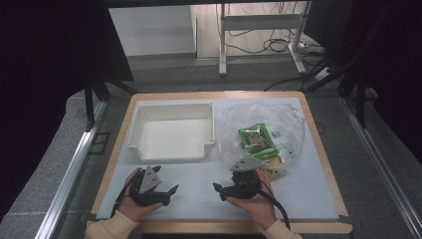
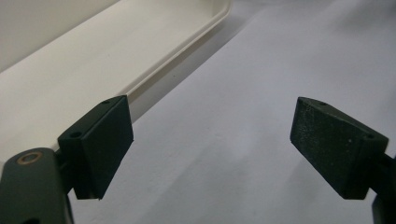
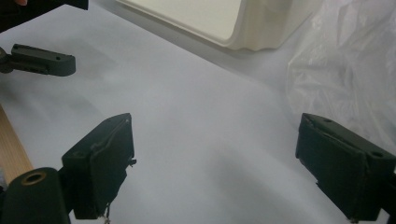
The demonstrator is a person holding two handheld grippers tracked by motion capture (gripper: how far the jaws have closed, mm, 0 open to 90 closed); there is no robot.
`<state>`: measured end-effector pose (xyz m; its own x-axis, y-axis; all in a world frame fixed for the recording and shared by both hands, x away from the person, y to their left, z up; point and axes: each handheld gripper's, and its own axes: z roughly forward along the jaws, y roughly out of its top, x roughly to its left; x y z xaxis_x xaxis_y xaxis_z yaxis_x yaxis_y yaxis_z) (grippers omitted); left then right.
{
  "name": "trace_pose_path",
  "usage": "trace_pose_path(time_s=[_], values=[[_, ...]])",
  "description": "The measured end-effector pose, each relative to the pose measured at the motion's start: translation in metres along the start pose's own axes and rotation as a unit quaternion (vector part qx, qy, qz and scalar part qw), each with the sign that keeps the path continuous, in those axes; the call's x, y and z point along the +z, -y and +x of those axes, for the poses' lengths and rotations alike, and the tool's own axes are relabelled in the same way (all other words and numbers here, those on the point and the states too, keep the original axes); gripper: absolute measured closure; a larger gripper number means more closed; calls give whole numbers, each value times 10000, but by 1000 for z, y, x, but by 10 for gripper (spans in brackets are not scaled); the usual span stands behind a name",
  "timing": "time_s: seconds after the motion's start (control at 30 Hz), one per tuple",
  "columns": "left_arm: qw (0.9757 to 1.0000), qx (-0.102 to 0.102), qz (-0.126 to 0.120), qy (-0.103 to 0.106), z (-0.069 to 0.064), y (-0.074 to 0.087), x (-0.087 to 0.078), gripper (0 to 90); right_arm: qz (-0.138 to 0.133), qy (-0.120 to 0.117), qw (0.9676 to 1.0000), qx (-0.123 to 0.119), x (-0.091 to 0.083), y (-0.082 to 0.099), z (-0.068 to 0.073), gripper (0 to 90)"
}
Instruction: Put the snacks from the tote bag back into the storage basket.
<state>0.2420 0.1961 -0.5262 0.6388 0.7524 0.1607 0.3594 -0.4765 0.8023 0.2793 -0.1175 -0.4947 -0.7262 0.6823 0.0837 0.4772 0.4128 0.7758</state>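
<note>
**Both claws wide apart and empty over the white mat**

Left claw (image 1: 166, 191): held low over the white mat (image 1: 199, 191) at the near edge of the table (image 1: 117, 154), pointing toward the other claw. In the left gripper view its jaws stand wide apart with bare mat between them; nothing is gripped. The person's left hand (image 1: 130, 206) wraps the body from behind.

Right claw (image 1: 219, 190): just across from the left claw, tips facing it, a stretch of mat between the two. The right gripper view shows its jaws spread wide, nothing between them. The right hand (image 1: 256, 201) holds it from below.

Beyond the left claw: a white tray (image 1: 171, 149), its near wall just past the jaws. The tray sits flat on the mat and looks empty.

Beyond and beside the right claw: a crumpled clear plastic bag (image 1: 288, 122), its near edge touching or just behind the claw body; which of the two cannot be told. A green packet (image 1: 257, 139) lies inside the bag, with something yellow (image 1: 272, 163) under it, too small to identify.
</note>
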Motion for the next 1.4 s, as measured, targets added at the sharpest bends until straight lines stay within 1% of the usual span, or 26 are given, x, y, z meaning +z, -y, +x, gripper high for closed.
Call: trace_pose_path(time_s=[0.07, 0.17, 0.23, 0.37, 0.47, 0.5, 0.53, 0.57, 0.6, 0.67, 0.7, 0.73, 0.77, 0.8, 0.9, 0.93, 0.97, 1.0, 1.03, 1.07, 1.2, 1.23, 1.3, 1.33, 1.37, 1.4], values=[[10000, -5, -4, -4, 0, 0, -1, 131, 13, 5, 10000, -6, 0, -1, 1, 110], [10000, -50, -40, -4, -1, 0, -2, 131, 80, -166, 9996, 209, 1, -1, -2, 98], [10000, -44, -40, 1, -2, 0, -3, 131, 167, -195, 9995, 186, 4, 0, -2, 103], [10000, -71, -24, 30, -4, 1, -4, 131, 155, -274, 9995, 62, 6, -2, 3, 119], [9999, -101, -10, -10, -4, 0, -2, 132, 108, -203, 9997, 3, 7, -5, 7, 120], [9999, -124, -2, -14, -4, 0, -1, 131, 53, -200, 9998, -48, 8, -7, 9, 126], [9998, -182, 11, -54, -4, -1, 2, 132, 70, -218, 9997, -112, 9, -11, 12, 128], [9998, -182, 11, -54, -4, -1, 2, 131, 70, -218, 9997, -112, 9, -11, 12, 128], [9997, -218, 16, -97, -5, -3, 6, 132, 70, -217, 9995, -207, 10, -15, 15, 139], [9997, -216, 3, -136, -5, -5, 9, 132, 71, -250, 9994, -211, 11, -16, 15, 142], [9996, -234, -12, -144, -7, -8, 13, 132, 71, -337, 9993, -165, 11, -17, 13, 156], [9997, -212, 5, -140, -8, -9, 14, 132, 79, -364, 9992, -111, 11, -17, 12, 157], [9997, -212, 5, -140, -8, -9, 14, 131, 79, -364, 9992, -111, 11, -17, 12, 157], [9998, -87, 91, -139, -10, -9, 15, 132, 34, -380, 9993, -41, 10, -17, 8, 167], [9998, -34, 126, -146, -9, -9, 15, 131, -1, -348, 9994, 15, 7, -19, 3, 174], [9998, -52, 130, -138, -9, -9, 14, 131, -1, -348, 9994, 15, 7, -19, 3, 174], [9998, -154, 67, -132, -8, -9, 14, 131, -35, -323, 9995, 20, 6, -20, 1, 179], [9997, -188, 57, -154, -8, -9, 14, 131, -55, -298, 9995, 45, 5, -20, 0, 182], [9997, -168, 103, -164, -6, -9, 13, 131, -47, -257, 9997, 17, 4, -22, -2, 184], [9995, -253, 41, -175, -6, -9, 14, 131, -64, -176, 9998, 22, 4, -25, -5, 196], [9997, -153, 124, -149, -5, -9, 12, 131, -136, -223, 9996, 103, 4, -29, -8, 214], [9997, -184, 83, -147, -5, -8, 13, 131, -171, -230, 9995, 126, 2, -32, -9, 226], [9997, -136, 138, -144, -4, -8, 13, 130, -177, -218, 9995, 129, 1, -33, -10, 237], [9997, -193, 94, -147, -4, -7, 14, 130, -188, -206, 9995, 160, 0, -33, -11, 245], [9997, -151, 151, -127, -3, -7, 15, 131, -234, -224, 9991, 268, -2, -35, -14, 247], [9997, -151, 151, -127, -3, -7, 15, 131, -234, -224, 9991, 268, -2, -35, -14, 247]])
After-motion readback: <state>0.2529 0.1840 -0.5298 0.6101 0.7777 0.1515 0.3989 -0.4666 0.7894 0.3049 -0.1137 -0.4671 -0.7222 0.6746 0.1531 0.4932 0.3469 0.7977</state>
